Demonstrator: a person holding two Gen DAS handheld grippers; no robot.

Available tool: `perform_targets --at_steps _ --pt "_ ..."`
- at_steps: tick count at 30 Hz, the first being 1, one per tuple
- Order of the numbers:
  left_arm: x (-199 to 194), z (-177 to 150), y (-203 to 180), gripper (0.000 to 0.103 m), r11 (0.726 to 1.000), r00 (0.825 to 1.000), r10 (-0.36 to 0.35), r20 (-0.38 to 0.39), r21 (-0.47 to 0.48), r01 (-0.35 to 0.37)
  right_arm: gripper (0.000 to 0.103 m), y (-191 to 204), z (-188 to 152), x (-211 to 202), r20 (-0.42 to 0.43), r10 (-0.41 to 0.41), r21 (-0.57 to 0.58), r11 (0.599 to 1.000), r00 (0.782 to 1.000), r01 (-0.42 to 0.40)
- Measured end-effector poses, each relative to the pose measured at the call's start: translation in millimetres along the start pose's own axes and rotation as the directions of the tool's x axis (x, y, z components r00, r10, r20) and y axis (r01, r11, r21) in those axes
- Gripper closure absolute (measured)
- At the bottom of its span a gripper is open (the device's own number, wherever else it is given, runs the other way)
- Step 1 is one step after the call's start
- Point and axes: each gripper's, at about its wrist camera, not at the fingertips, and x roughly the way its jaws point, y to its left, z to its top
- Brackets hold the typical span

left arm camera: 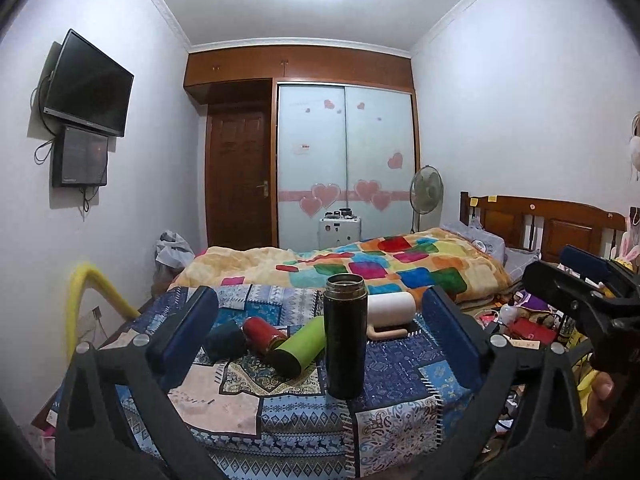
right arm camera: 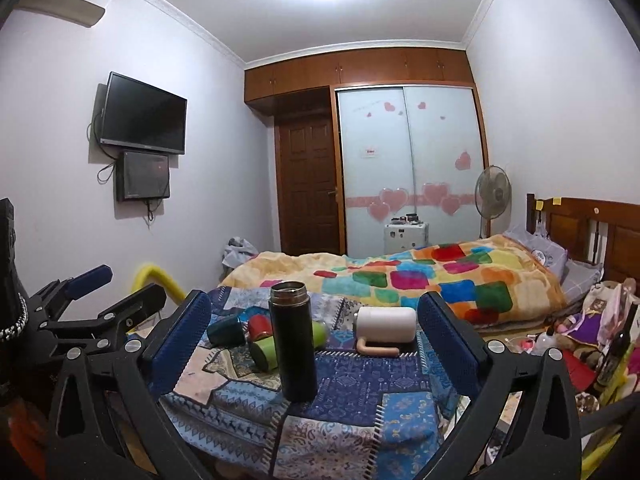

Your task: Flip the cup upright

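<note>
Left gripper (left arm camera: 320, 340) is released, jaws wide, gripping nothing. Right gripper (right arm camera: 316, 340) likewise released and empty. Between both sets of jaws, a black flask (left arm camera: 345, 336) stands upright, mouth open, on the patchwork-covered bench (left arm camera: 400, 364). Just beyond it lie a green cup (left arm camera: 298, 346), a red cup (left arm camera: 264, 332) and a dark teal cup (left arm camera: 225, 340) on their sides. Beyond-right, a white mug (left arm camera: 390, 312) lies on its side.

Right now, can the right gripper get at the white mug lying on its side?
Probably yes. The right gripper is open and empty, and the white handled mug lies on the patchwork cloth with bare cloth in front of it. The upright black flask stands to its left, apart from it.
</note>
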Motion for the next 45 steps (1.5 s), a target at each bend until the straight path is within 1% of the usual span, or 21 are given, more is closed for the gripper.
perform_targets --at_steps 26,45 --pt "1.1 -1.6 -0.7 0.000 1.000 1.000 -0.005 -0.002 0.001 0.005 0.000 0.6 -1.4 0.5 -0.007 -0.003 -0.001 1.000 1.000 0.003" --pt "2.7 -3.4 3.2 0.000 1.000 1.000 -0.028 -0.008 -0.008 0.028 0.000 0.4 -0.3 -1.5 -0.004 -0.002 -0.008 1.000 1.000 0.002"
